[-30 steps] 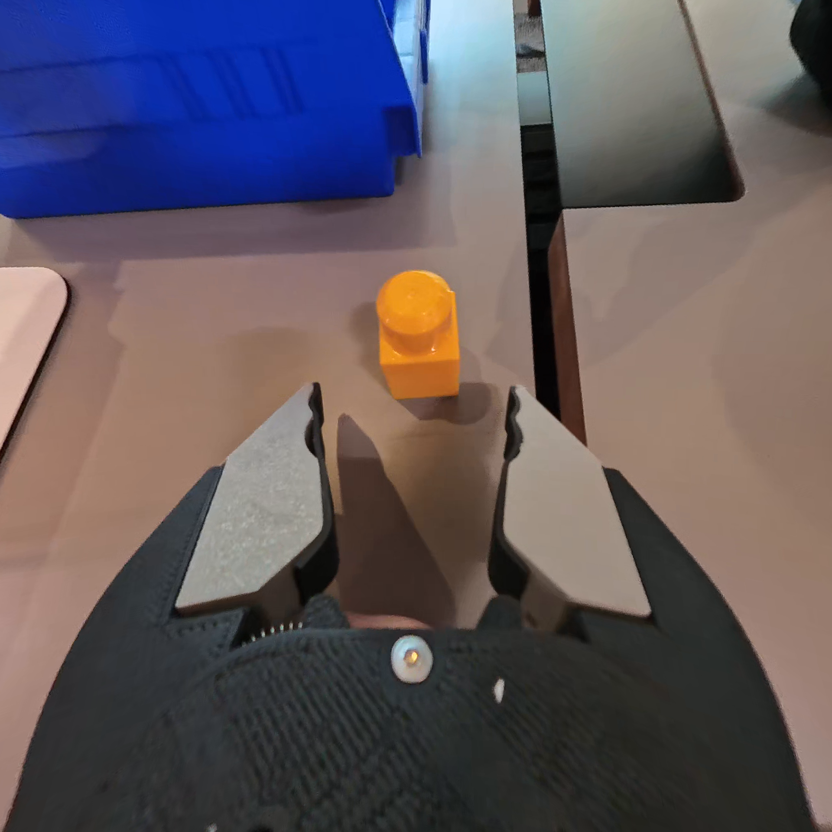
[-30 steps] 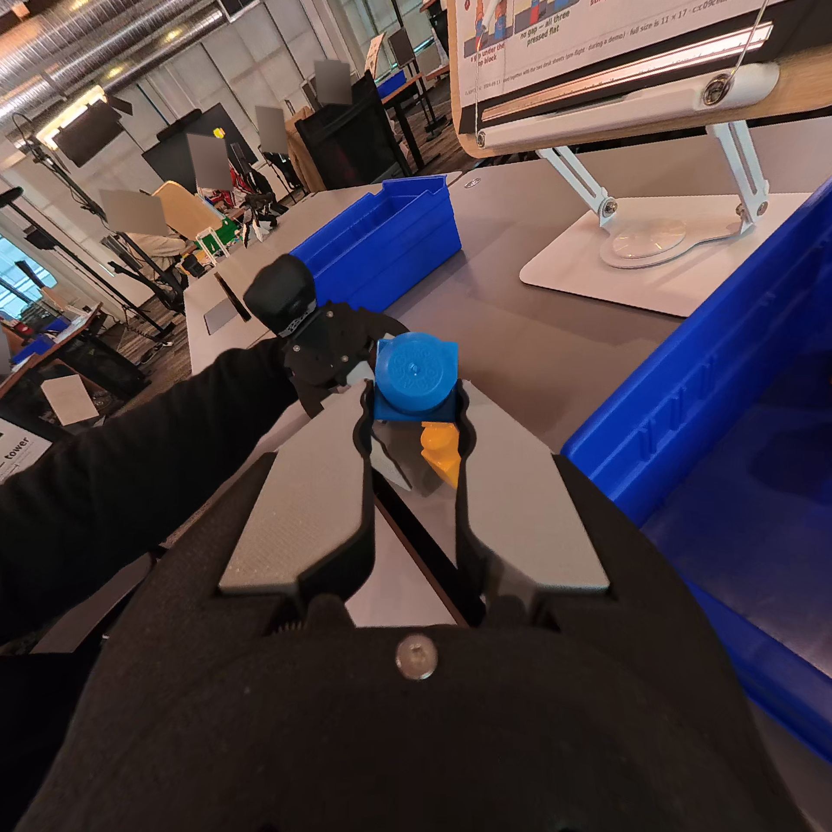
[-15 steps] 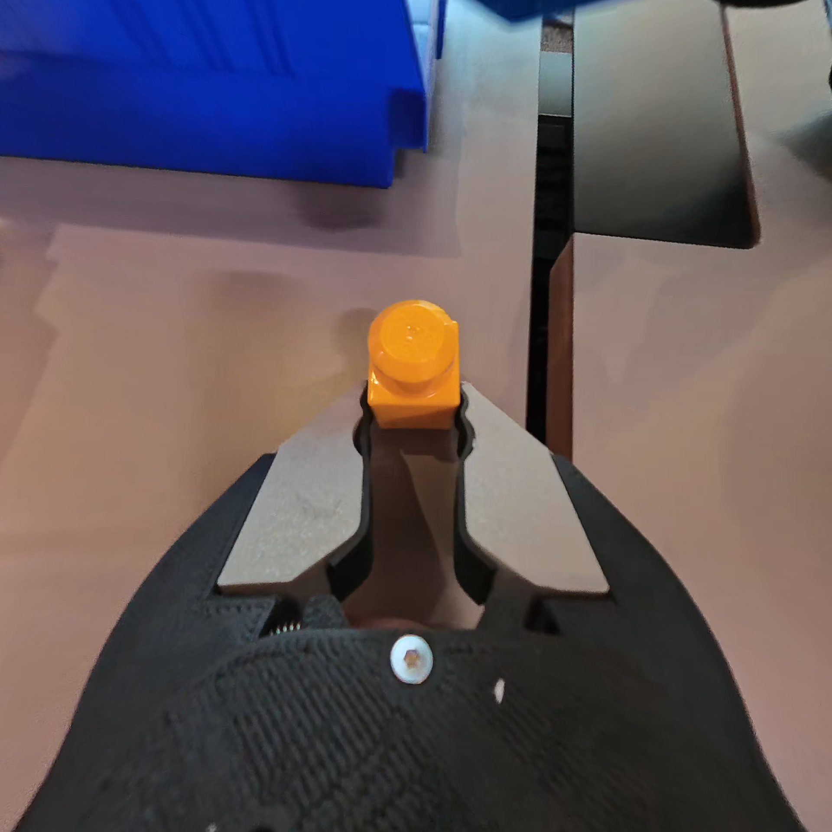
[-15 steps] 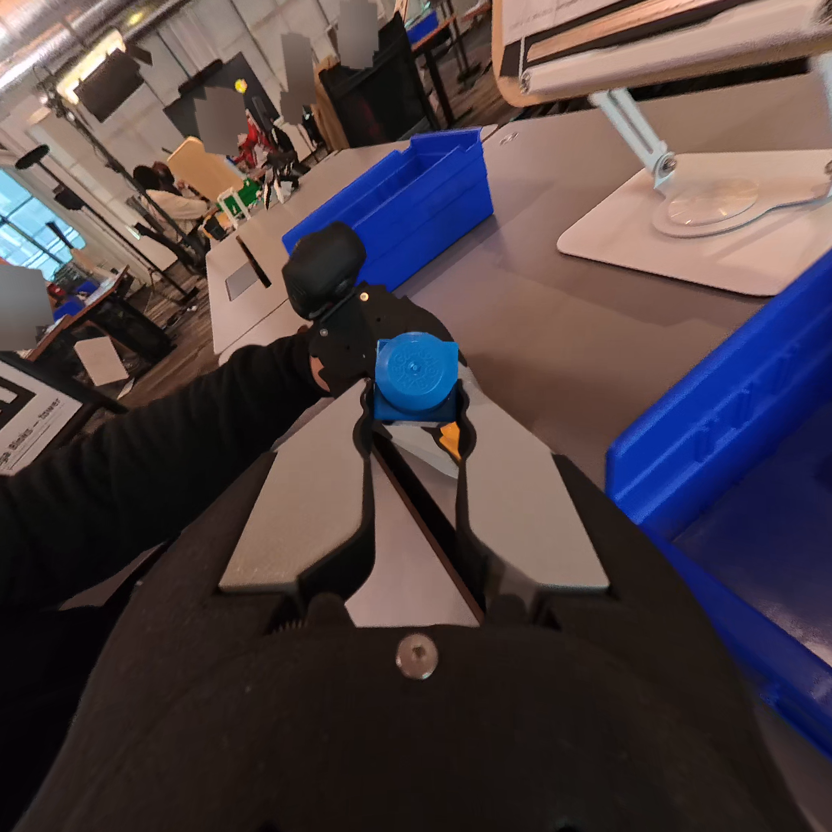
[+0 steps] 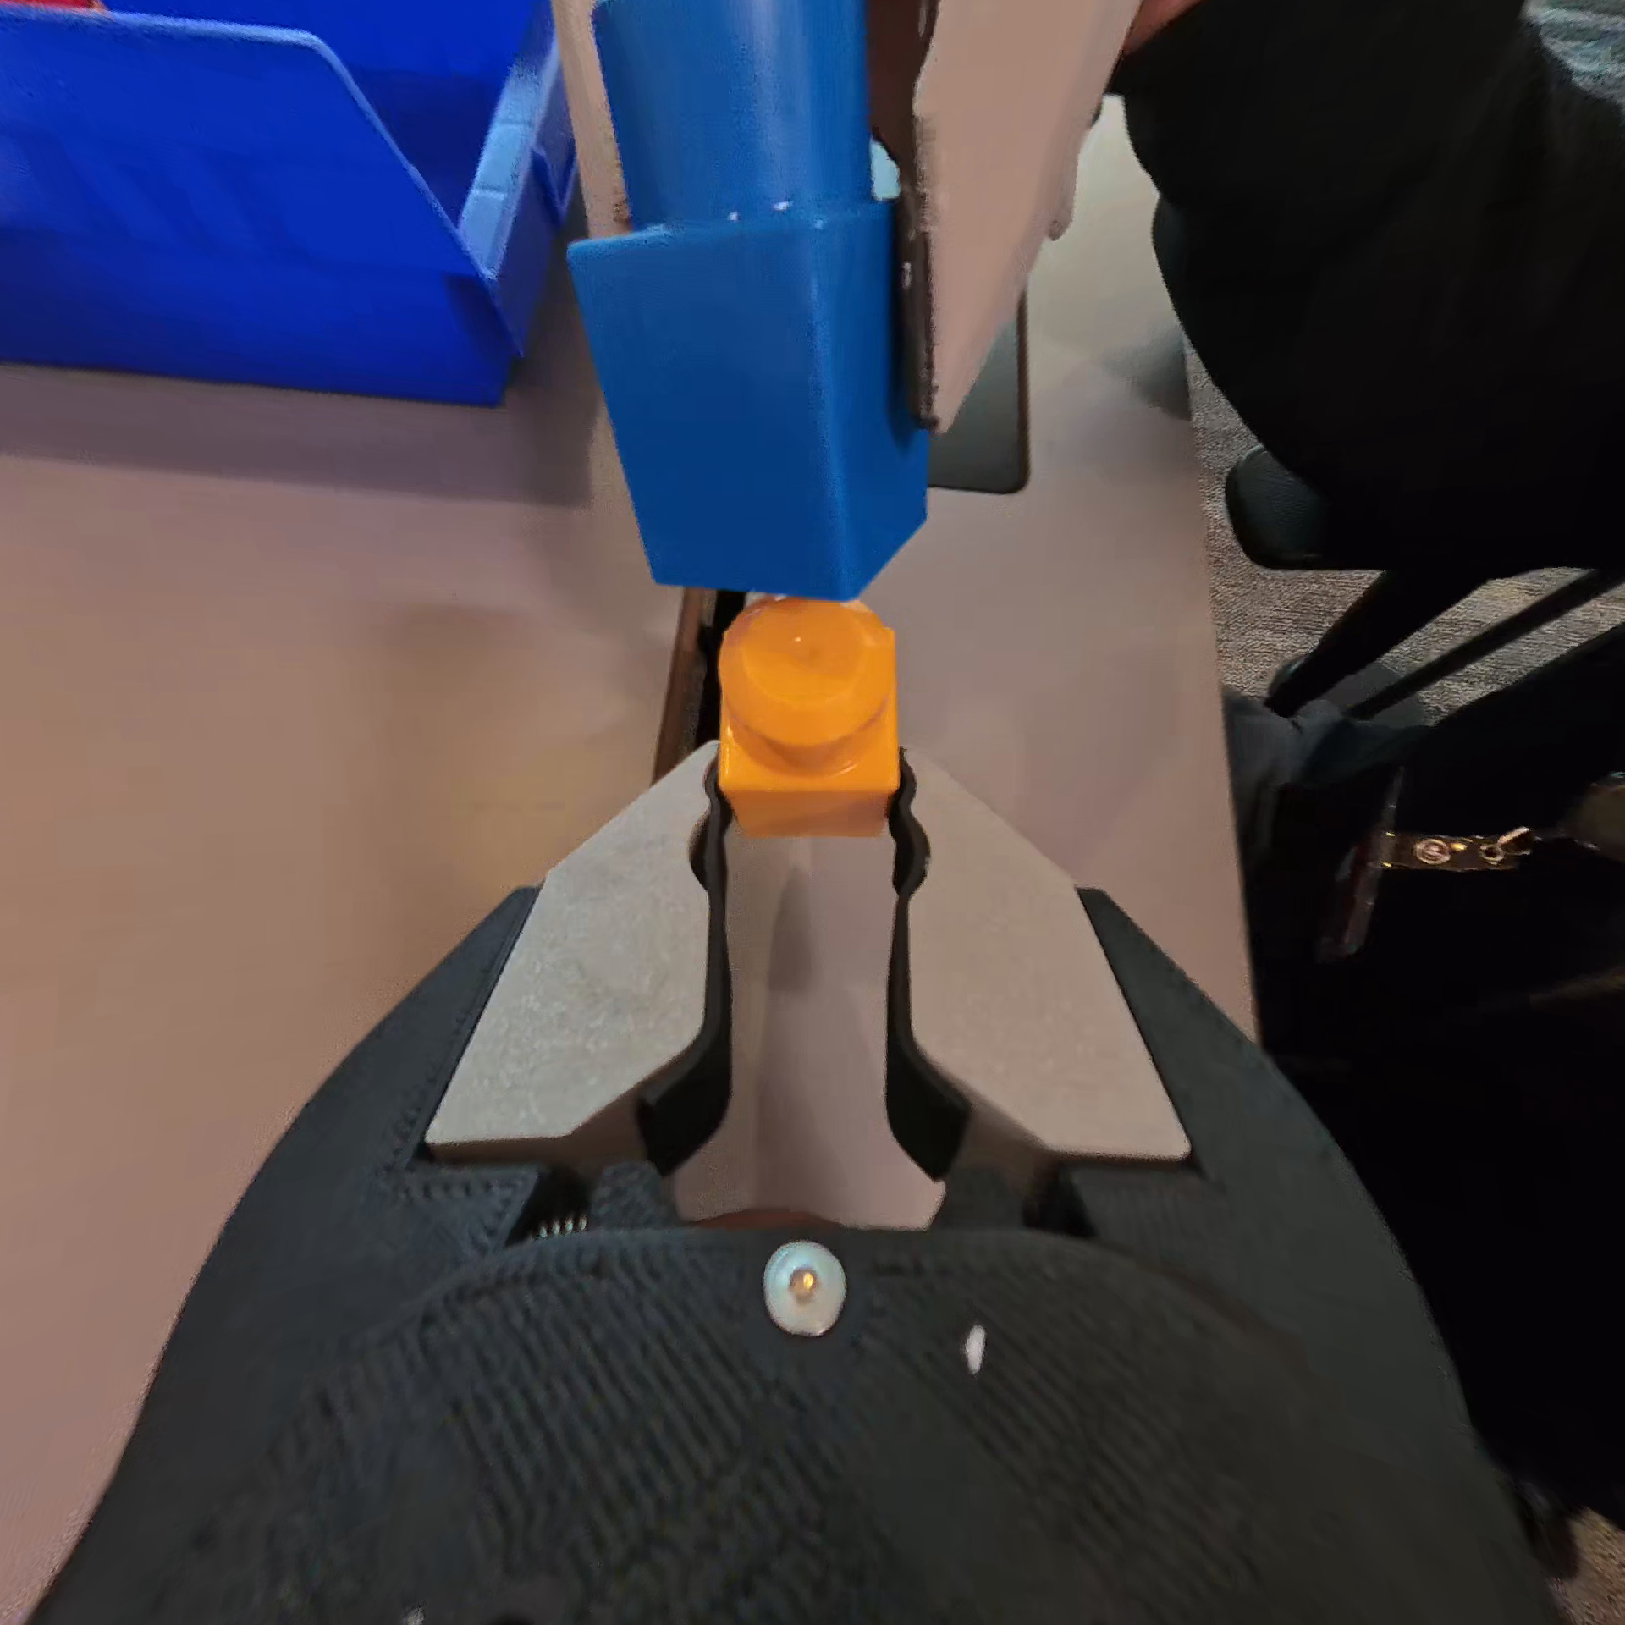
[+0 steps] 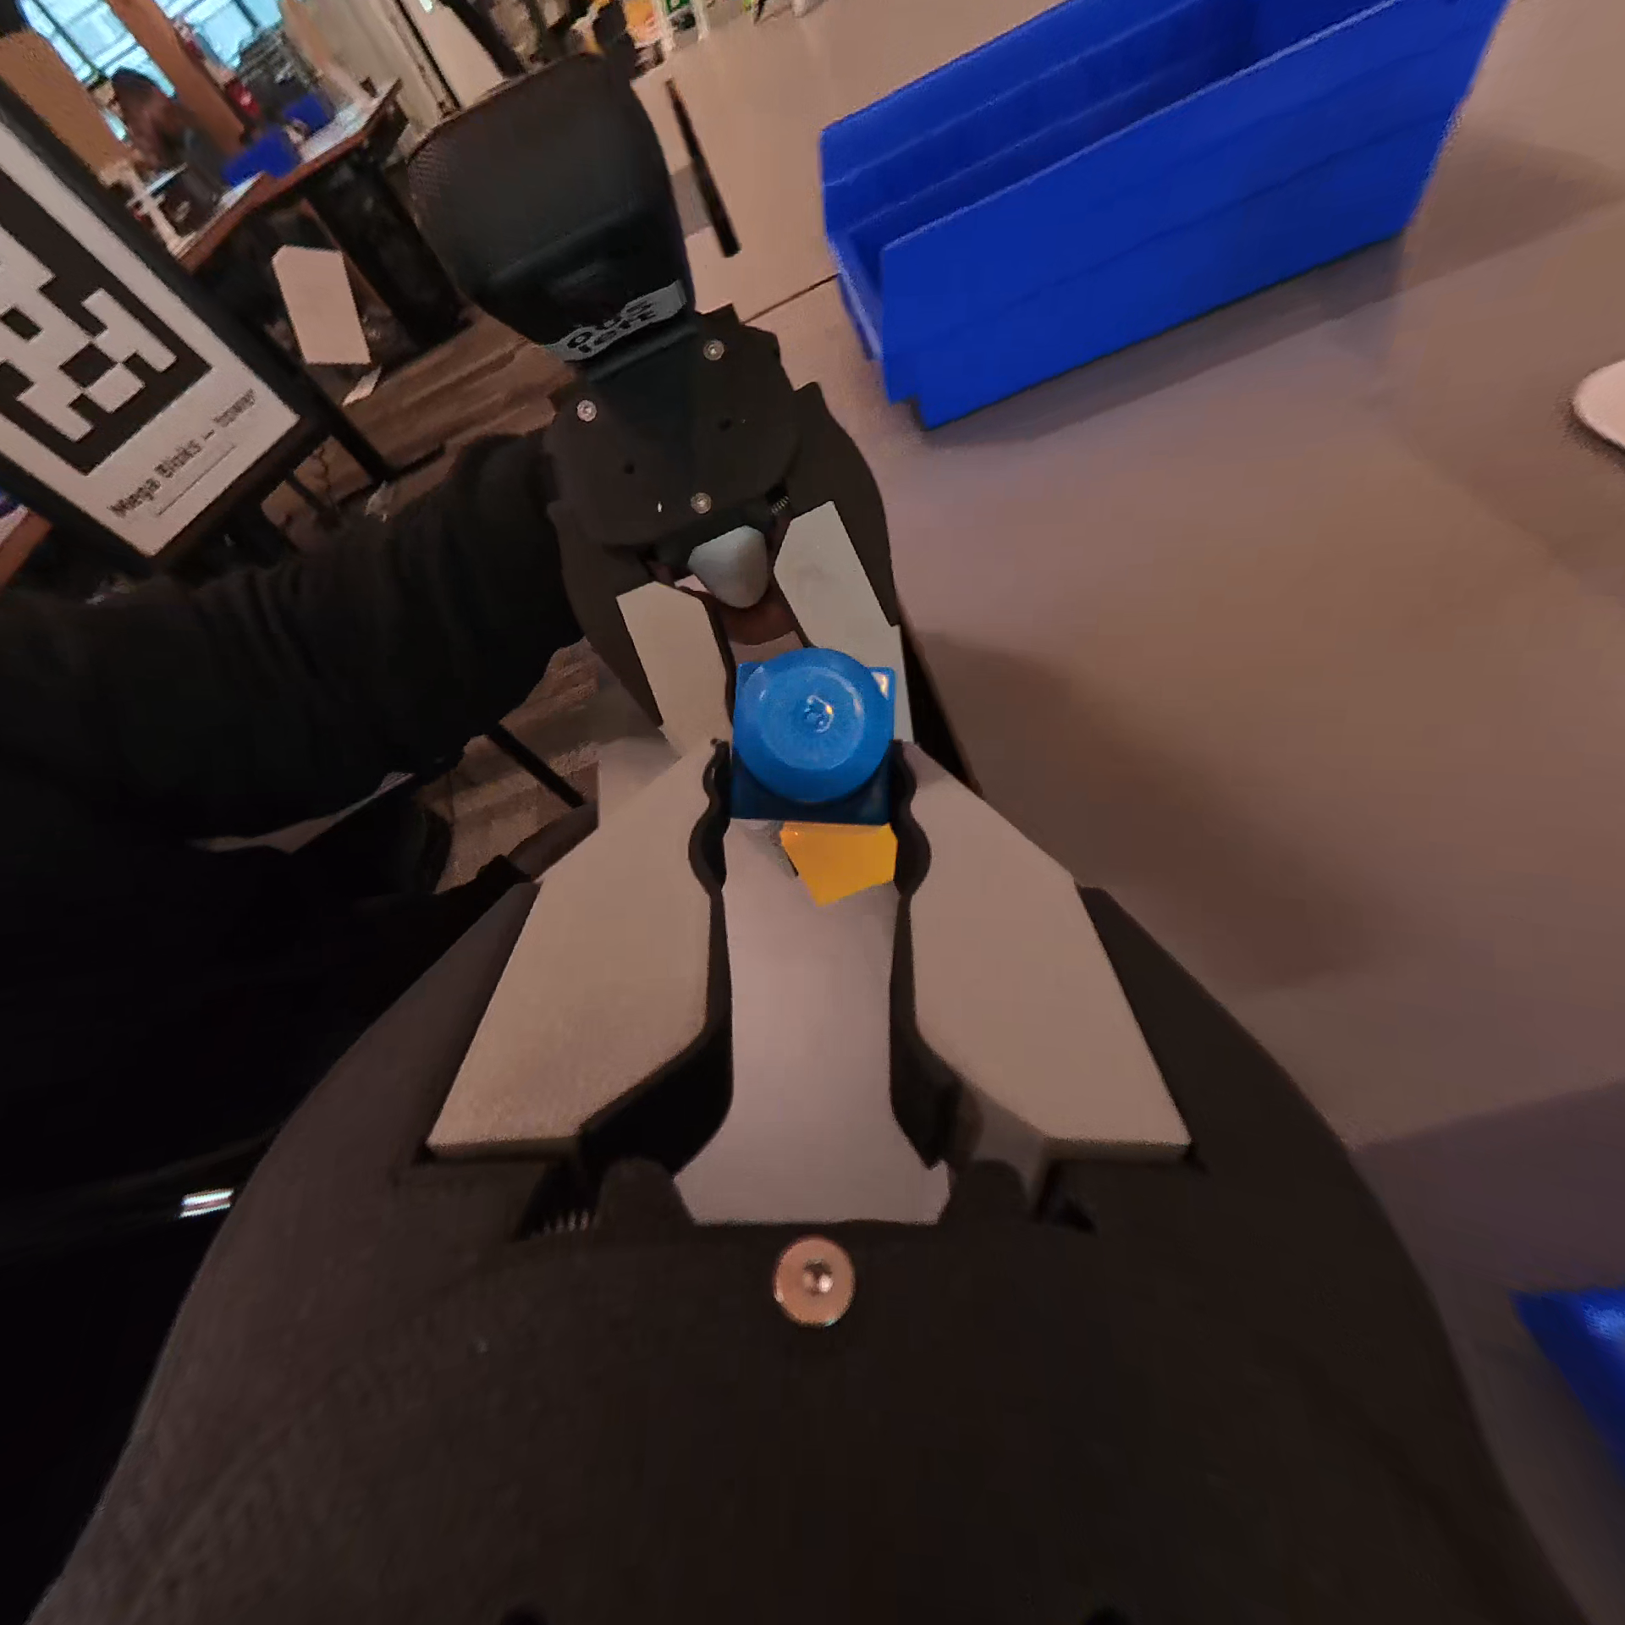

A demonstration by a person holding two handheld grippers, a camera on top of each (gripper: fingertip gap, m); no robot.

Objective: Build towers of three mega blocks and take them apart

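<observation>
Orange and blue meet in mid-air: the left gripper point(image 5: 807, 796) is clamped on the orange block point(image 5: 805, 747), lifted above the grey surface point(image 5: 264, 703), while the right gripper point(image 6: 809, 791) is closed on the blue block point(image 6: 813, 747) and holds it directly over the orange stud, touching or nearly so. This looks like the first join of a tower. The next move calls for squaring the blue block's hollow base over the stud and pressing straight down without tilting.
</observation>
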